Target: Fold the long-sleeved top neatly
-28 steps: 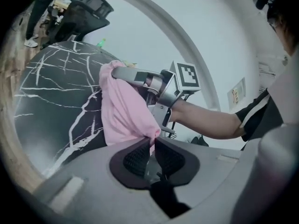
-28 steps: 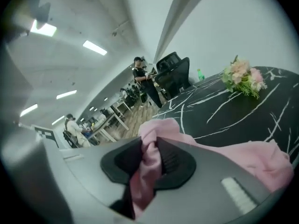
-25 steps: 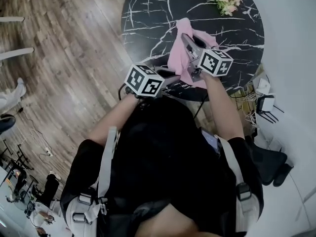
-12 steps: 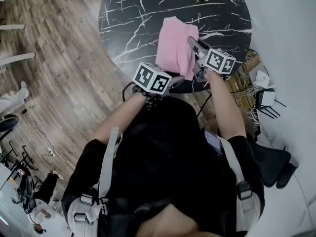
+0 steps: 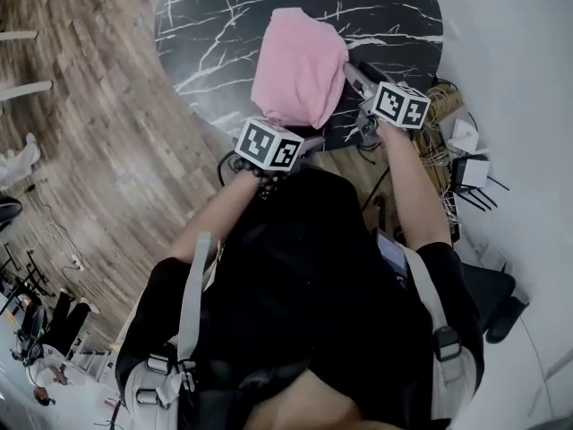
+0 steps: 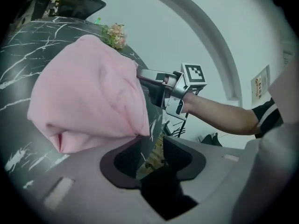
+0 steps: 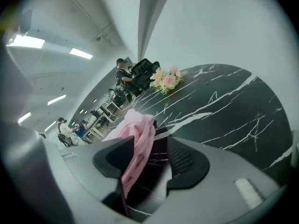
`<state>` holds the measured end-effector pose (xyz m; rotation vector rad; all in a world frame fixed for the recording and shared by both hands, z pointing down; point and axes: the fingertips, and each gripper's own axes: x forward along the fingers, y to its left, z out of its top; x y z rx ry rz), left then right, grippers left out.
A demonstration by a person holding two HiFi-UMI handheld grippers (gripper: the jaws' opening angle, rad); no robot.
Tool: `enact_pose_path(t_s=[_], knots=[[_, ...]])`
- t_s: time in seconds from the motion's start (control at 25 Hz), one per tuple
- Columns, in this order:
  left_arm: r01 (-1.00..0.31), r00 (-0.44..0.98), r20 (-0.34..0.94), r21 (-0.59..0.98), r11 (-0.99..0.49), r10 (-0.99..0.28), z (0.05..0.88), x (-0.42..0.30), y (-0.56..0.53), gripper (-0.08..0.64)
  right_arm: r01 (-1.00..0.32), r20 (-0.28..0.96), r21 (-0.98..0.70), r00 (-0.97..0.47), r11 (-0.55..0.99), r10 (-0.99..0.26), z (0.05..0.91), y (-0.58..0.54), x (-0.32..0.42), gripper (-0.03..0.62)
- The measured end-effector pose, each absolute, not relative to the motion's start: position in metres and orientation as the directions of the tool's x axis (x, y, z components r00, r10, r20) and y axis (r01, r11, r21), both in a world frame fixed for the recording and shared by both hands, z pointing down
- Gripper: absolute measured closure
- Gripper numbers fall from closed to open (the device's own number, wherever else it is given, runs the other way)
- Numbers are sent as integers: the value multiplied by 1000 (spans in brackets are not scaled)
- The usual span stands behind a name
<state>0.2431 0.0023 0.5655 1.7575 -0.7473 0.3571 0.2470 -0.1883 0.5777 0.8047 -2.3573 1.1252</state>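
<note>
The left gripper [image 6: 152,161] has just opened, empty, with the pink long-sleeved top [image 6: 88,92] at its left fingertip. The right gripper [image 7: 155,161] has also just opened, and a fold of the top hangs loose between its fingers.

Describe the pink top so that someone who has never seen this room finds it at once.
Find the round black table veined with white marble lines. On its edge nearest the person lies the pink top, a soft, folded bundle. It is the only cloth there; the small bunch of flowers sits at the far rim.
</note>
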Motion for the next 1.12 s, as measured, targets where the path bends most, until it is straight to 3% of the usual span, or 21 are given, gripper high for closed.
enact_pose_path(t_s=[0.2, 0.36, 0.48, 0.68, 0.88, 1.0, 1.12], knots=[[-687, 707, 602, 710, -156, -372, 562, 235, -1, 407, -642, 560, -451, -744, 620, -363, 556, -193, 251, 379], [-728, 651, 620, 674, -126, -438, 551, 207, -3, 407, -562, 499, -386, -794, 732, -347, 522, -189, 218, 391], [-834, 523, 708, 540, -113, -475, 551, 166, 2, 410, -479, 453, -389, -843, 787, -290, 501, -169, 189, 398], [-973, 229, 840, 184, -139, -491, 581, 101, 5, 383, -401, 450, -446, -873, 800, -187, 501, -120, 166, 405], [-981, 170, 851, 100, -164, -497, 618, 100, 0, 304, -425, 528, -470, -838, 774, -140, 534, -82, 170, 403], [-985, 155, 842, 90, -148, -517, 622, 98, -7, 307, -440, 561, -443, -816, 781, -142, 547, -68, 171, 404], [-988, 135, 844, 78, -130, -519, 631, 89, -11, 393, -471, 588, -412, -791, 780, -168, 559, -68, 176, 405]])
